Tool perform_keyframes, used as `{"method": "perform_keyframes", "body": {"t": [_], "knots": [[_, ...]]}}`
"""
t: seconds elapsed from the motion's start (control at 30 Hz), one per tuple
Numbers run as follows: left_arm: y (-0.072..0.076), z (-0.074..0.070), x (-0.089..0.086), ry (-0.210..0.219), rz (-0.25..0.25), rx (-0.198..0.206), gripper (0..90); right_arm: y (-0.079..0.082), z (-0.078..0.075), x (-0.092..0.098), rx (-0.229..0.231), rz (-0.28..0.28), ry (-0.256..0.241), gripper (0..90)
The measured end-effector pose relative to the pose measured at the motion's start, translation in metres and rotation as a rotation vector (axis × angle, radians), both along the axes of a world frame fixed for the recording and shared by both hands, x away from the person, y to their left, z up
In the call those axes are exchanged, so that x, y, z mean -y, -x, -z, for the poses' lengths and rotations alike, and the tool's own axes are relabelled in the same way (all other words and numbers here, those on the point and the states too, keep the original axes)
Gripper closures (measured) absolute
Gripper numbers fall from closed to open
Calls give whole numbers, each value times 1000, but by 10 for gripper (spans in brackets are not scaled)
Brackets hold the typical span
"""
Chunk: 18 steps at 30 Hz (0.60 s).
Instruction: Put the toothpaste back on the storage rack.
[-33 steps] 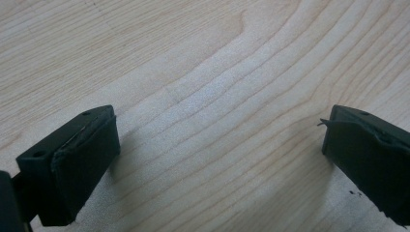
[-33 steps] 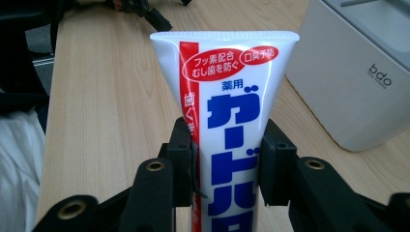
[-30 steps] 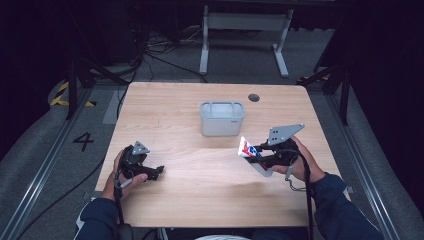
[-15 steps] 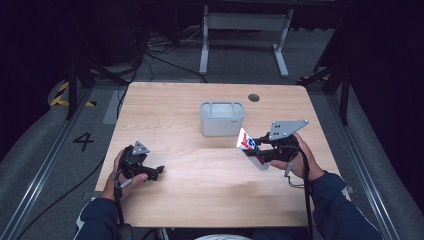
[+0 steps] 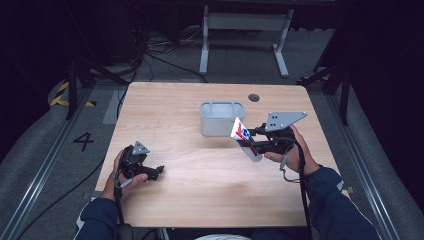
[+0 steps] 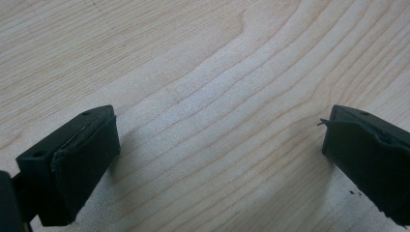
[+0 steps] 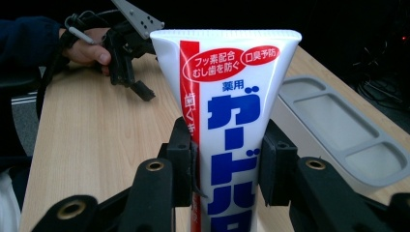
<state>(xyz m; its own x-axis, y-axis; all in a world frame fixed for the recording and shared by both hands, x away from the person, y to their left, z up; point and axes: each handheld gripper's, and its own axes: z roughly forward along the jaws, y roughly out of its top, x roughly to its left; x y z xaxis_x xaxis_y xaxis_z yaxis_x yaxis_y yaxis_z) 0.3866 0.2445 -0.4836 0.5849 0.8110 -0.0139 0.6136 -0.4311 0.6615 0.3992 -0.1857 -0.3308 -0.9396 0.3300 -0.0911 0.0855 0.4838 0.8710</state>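
High view: right gripper (image 5: 248,141) holds a white toothpaste tube (image 5: 244,137) off the table (image 5: 210,190), tilted, crimped end up and toward the grey tray (image 5: 222,118). Tube sits just right of the tray's front corner; contact cannot be told. Left gripper (image 5: 159,171) rests low over the table's near left part, well apart from tube and tray.

Left gripper view: 2 black jaws stand wide apart with bare wood grain between them, gripping nothing.

Right gripper view: both jaws are clamped on the tube's (image 7: 227,121) sides, about mid-length. Tube is upright here, red stripe and blue lettering facing the camera. Tray (image 7: 338,130) lies just behind at right, left gripper (image 7: 126,72) far off at upper left.
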Motion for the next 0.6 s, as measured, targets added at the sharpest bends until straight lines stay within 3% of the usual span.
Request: {"method": "perform_keyframes", "body": {"t": [0.3, 0.6], "knots": [[0, 0, 0, 0, 0, 0, 2, -9, -13, -17, 25, -11, -5, 644], [0, 0, 0, -1, 2, 1, 2, -30, -17, -28, 26, 21, -27, 644]]}}
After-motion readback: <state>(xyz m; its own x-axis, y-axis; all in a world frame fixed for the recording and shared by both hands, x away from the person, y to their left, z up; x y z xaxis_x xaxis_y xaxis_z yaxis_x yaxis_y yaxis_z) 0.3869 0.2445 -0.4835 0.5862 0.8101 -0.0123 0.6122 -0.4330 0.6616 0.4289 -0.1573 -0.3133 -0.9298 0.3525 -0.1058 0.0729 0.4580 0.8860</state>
